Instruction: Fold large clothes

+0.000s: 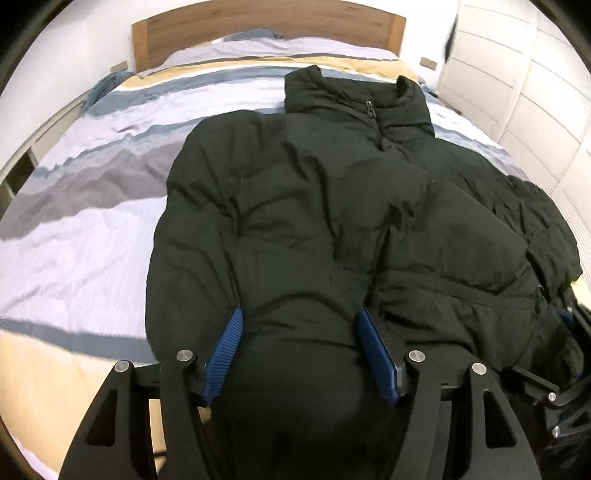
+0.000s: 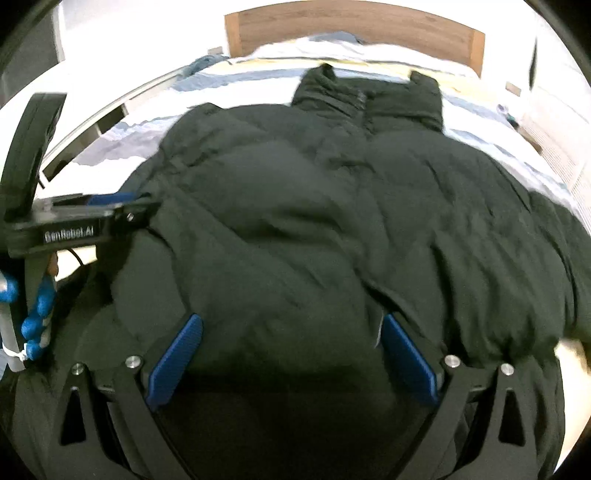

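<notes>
A dark green puffer jacket (image 1: 314,192) lies front up on the bed, its zipped collar (image 1: 369,107) at the far end. One sleeve (image 1: 461,240) is folded across its front. My left gripper (image 1: 300,314) hangs over the near hem on the left side, blue pads wide apart with puffy fabric filling the view between them. My right gripper (image 2: 291,318) stands over the hem of the jacket (image 2: 314,221) further right, jaws spread just as wide. Neither pair of pads visibly squeezes the cloth. The left gripper (image 2: 74,221) shows side-on in the right wrist view.
The bed has a striped blue, grey and yellow cover (image 1: 92,221) and a wooden headboard (image 1: 266,29). A white wardrobe (image 1: 517,74) stands along the right side. Bare cover stretches to the left of the jacket.
</notes>
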A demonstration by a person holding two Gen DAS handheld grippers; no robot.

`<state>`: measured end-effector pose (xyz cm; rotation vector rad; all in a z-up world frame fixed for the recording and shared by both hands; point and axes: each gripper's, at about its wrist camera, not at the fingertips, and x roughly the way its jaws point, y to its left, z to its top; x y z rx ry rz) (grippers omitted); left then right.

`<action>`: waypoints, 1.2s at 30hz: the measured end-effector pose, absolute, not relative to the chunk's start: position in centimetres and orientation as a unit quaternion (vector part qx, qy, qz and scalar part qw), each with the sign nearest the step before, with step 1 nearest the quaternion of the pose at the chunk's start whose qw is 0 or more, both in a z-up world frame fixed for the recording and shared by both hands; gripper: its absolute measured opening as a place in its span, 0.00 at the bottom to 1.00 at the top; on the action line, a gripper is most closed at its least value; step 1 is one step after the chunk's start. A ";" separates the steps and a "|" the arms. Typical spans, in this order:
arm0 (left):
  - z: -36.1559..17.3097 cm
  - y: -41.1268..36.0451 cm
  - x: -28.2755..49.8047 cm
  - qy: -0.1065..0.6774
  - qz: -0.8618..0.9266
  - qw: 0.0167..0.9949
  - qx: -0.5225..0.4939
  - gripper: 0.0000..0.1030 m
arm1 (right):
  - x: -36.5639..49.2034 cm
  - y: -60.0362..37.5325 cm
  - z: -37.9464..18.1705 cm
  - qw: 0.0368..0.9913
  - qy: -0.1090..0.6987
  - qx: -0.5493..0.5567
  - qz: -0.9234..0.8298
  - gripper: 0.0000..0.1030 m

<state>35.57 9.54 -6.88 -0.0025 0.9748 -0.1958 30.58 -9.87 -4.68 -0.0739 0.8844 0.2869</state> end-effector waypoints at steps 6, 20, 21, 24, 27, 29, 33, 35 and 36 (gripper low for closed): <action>-5.4 9.2 32.1 0.458 -0.065 0.886 0.003 0.63 | 27.7 -11.5 -3.9 0.897 0.424 -0.061 0.107 0.96; -4.8 8.9 22.9 0.416 -0.005 0.909 -0.009 0.74 | 20.7 -17.4 -2.1 0.912 0.404 0.001 0.074 0.96; -5.2 9.1 22.6 0.415 0.005 0.910 -0.012 0.74 | 20.6 -18.4 -1.9 0.913 0.402 0.012 0.070 0.96; -5.4 9.3 21.9 0.412 0.013 0.911 -0.021 0.74 | 20.6 -21.1 -1.0 0.919 0.391 0.030 0.050 0.96; -4.6 9.2 21.6 0.402 0.020 0.915 -0.022 0.74 | 20.6 -25.0 0.0 0.925 0.374 0.064 0.029 0.96; -4.0 9.1 21.4 0.400 0.021 0.916 -0.028 0.74 | 20.6 -27.7 0.3 0.927 0.363 0.093 0.013 0.96; -3.3 9.2 21.0 0.407 0.019 0.912 -0.045 0.74 | 21.3 -34.3 -0.2 0.923 0.348 0.165 -0.022 0.96; -3.0 9.2 20.6 0.409 0.021 0.911 -0.048 0.74 | 21.6 -37.2 -1.0 0.919 0.344 0.192 -0.037 0.96; -2.8 9.4 20.5 0.411 0.023 0.910 -0.050 0.74 | 21.9 -38.9 -1.5 0.915 0.342 0.210 -0.047 0.96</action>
